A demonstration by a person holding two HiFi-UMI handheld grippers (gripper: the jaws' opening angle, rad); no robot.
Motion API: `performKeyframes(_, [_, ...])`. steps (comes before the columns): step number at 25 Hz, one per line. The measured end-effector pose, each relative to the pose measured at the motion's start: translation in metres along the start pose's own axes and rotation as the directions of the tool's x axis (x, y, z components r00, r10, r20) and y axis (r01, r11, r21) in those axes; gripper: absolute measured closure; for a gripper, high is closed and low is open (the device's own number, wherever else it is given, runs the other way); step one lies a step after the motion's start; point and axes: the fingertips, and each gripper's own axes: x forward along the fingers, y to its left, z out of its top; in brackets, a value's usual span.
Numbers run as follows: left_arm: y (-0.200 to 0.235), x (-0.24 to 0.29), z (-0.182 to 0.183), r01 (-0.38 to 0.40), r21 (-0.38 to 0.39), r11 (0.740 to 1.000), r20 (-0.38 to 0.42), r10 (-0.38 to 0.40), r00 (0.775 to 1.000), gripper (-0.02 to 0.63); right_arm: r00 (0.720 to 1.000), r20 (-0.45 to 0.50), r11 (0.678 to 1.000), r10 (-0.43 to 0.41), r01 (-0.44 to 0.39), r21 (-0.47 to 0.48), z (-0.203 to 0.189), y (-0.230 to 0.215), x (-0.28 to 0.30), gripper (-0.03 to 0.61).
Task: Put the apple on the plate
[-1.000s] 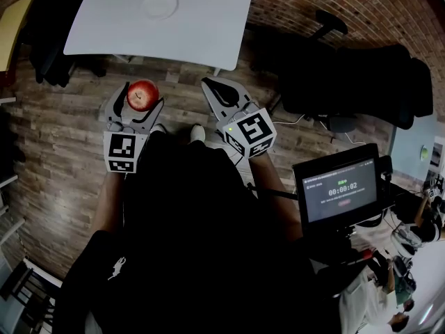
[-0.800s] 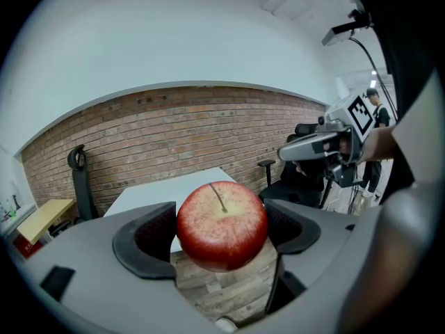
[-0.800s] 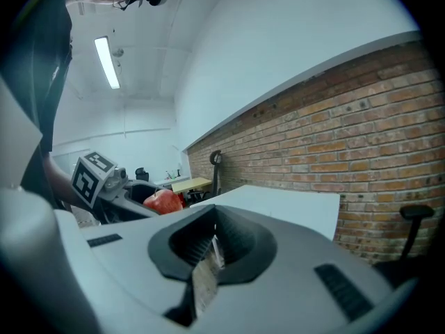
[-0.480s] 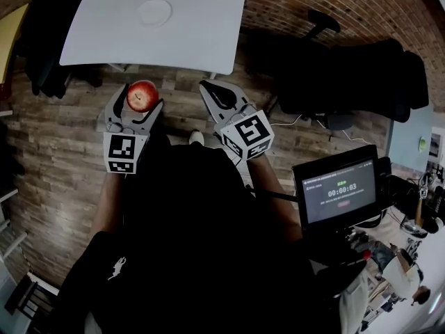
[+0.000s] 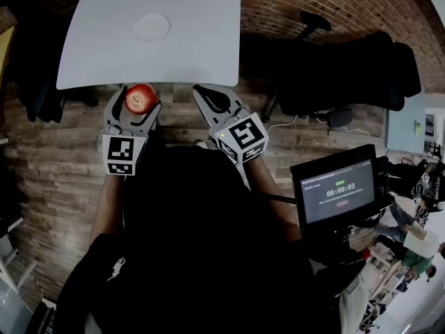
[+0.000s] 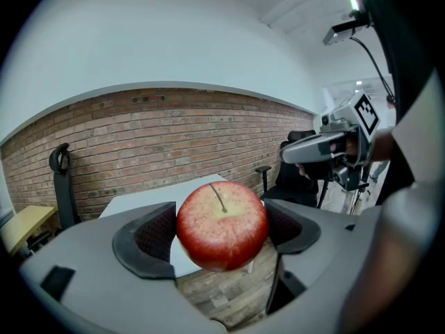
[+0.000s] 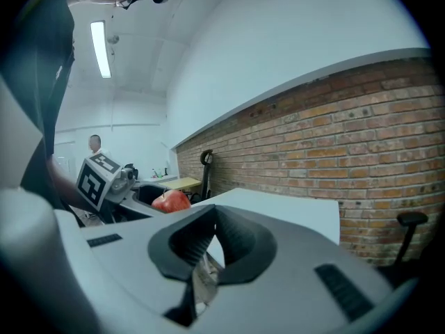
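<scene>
A red apple with its stem up sits between the jaws of my left gripper, which is shut on it just short of the near edge of the white table. A small white plate lies on the table, further away and slightly right of the apple. My right gripper is shut with nothing in it, level with the left one and to its right. The right gripper view shows the apple and the left gripper off to its left.
Wooden floor lies under both grippers. A black office chair and dark draped furniture stand right of the table by the brick wall. A screen with a timer is at my right side.
Both grippers and the apple have come closer to the table's near edge; the table and plate now sit lower in the head view. The grip on the apple is unchanged.
</scene>
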Motion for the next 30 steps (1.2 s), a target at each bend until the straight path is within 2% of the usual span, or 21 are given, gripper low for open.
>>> performKeyframes(6, [0.053,0.014,0.001,0.038,0.006,0.999,0.007,-0.038,0.999,0.212,1.000,-0.004,1.000,-0.021,0.021,0.011,0.019,0.008,0.047,0.575])
performKeyframes(13, [0.087,0.032,0.006,0.092,-0.016,0.996,0.006,-0.092,0.996,0.212,0.998,-0.046,0.999,-0.038,0.038,-0.004,0.033,0.006,0.089,0.575])
performKeyframes(21, [0.137,0.057,0.023,0.187,0.015,0.982,-0.013,-0.187,0.982,0.212,0.991,-0.045,0.991,-0.128,0.129,0.022,0.067,-0.011,0.135,0.575])
performKeyframes(30, [0.196,0.086,0.014,0.232,0.009,0.973,-0.005,-0.232,0.973,0.212,0.978,-0.082,0.981,-0.190,0.192,0.018,0.067,-0.030,0.192,0.575])
